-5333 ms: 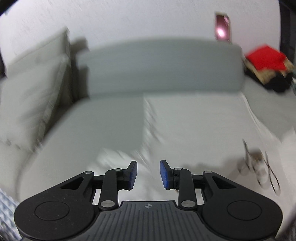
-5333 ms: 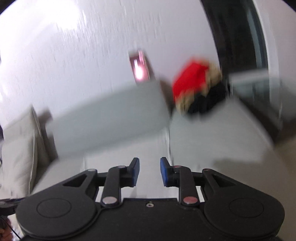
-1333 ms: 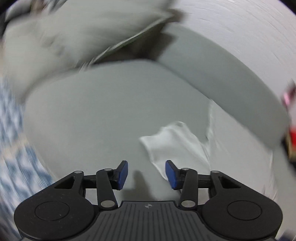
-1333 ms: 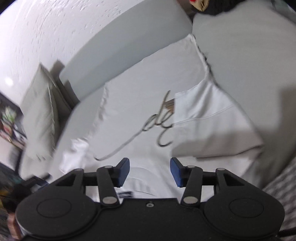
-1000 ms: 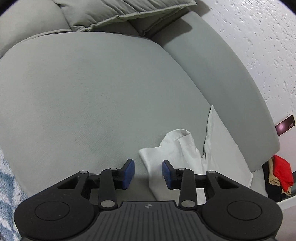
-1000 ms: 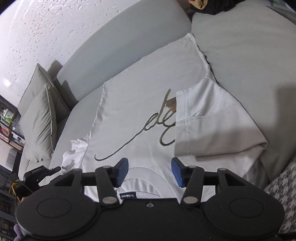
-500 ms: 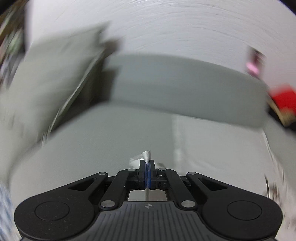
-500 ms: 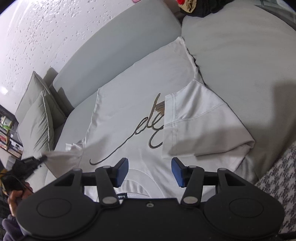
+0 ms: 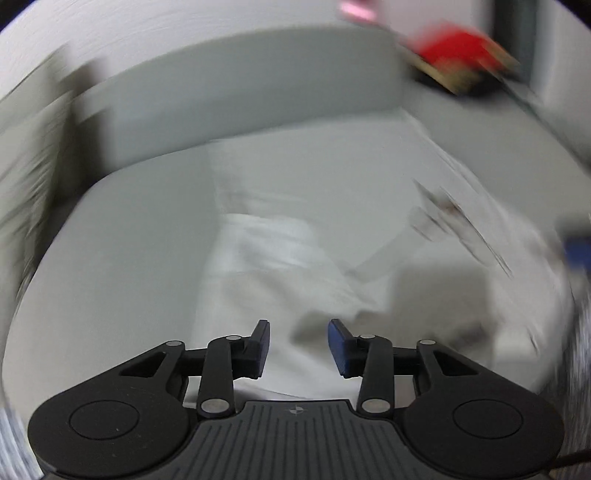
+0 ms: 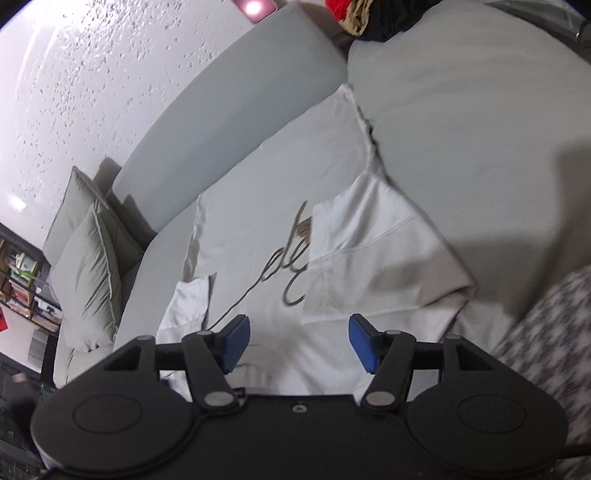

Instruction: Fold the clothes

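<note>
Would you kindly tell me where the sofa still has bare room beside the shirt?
Bare grey seat lies right of the white T-shirt, up to the clothes pile. A narrower strip separates shirt and cushions. The shirt fills the middle.

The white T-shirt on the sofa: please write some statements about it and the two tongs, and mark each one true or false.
1. The white T-shirt lies spread on the grey sofa. True.
2. The right tongs are shut on a sleeve. False: they are open and hold nothing.
3. One sleeve is folded over the script print. True.
4. The left tongs are shut. False: open.
5. The print is red. False: dark.
</note>
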A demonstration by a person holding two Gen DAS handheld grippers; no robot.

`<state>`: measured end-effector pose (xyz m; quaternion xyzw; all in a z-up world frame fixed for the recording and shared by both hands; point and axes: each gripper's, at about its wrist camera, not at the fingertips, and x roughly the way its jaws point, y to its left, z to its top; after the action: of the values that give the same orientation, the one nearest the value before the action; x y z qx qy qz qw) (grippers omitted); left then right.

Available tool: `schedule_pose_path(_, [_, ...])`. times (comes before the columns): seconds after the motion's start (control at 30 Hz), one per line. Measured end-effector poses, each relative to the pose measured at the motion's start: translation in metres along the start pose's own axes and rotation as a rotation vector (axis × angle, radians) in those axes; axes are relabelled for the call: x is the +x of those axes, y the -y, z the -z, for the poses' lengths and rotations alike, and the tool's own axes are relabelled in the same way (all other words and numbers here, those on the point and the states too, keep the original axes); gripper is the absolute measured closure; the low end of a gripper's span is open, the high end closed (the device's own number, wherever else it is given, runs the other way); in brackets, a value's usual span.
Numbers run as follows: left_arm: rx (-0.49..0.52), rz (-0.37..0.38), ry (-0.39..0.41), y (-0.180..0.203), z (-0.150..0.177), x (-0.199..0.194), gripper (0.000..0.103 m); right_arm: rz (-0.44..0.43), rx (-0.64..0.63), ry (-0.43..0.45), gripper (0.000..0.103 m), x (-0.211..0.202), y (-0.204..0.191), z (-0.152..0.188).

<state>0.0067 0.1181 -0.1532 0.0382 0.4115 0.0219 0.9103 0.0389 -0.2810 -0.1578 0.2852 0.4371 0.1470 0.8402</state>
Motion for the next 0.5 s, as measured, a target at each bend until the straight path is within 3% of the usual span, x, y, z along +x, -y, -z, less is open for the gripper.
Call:
schedule_pose_path(0.07, [-0.118, -0.04, -0.028, -0.027, -0.01, 0.017, 0.071, 0.053, -0.009, 0.013, 0.055, 0.004, 0.003, -0.005])
schedule_pose_path(0.13, [-0.236, -0.079, -0.056, -0.054, -0.02, 0.034, 0.078, 0.118, -0.029, 0.02, 0.082, 0.012, 0.005, -0.011])
schedule_pose_path(0.17, [-0.243, -0.067, -0.06, -0.055, -0.025, 0.042, 0.087, 0.143, -0.053, 0.025, 0.083, 0.019, 0.004, -0.016])
schedule_pose_path(0.2, [-0.248, -0.054, -0.065, -0.056, -0.029, 0.05, 0.088, 0.168, -0.077, 0.031, 0.083, 0.026, 0.002, -0.02])
schedule_pose_path(0.27, [-0.172, -0.101, -0.09, -0.041, -0.033, 0.069, 0.086, 0.234, -0.134, 0.04, 0.083, 0.043, -0.002, -0.026])
schedule_pose_path(0.33, [-0.093, -0.21, -0.238, -0.03, -0.028, 0.096, 0.088, 0.313, -0.202, 0.041, 0.083, 0.062, -0.006, -0.03])
schedule_pose_path(0.4, [-0.015, -0.294, -0.276, -0.022, -0.023, 0.09, 0.088, 0.479, -0.303, -0.035, 0.083, 0.083, -0.006, -0.023])
schedule_pose_path(0.43, [0.024, -0.336, -0.295, -0.018, -0.021, 0.087, 0.088, 0.559, -0.341, -0.073, 0.089, 0.087, -0.005, -0.016])
schedule_pose_path(0.5, [0.093, -0.4, -0.307, -0.014, -0.014, 0.078, 0.088, 0.607, -0.387, -0.1, 0.092, 0.077, -0.003, -0.004])
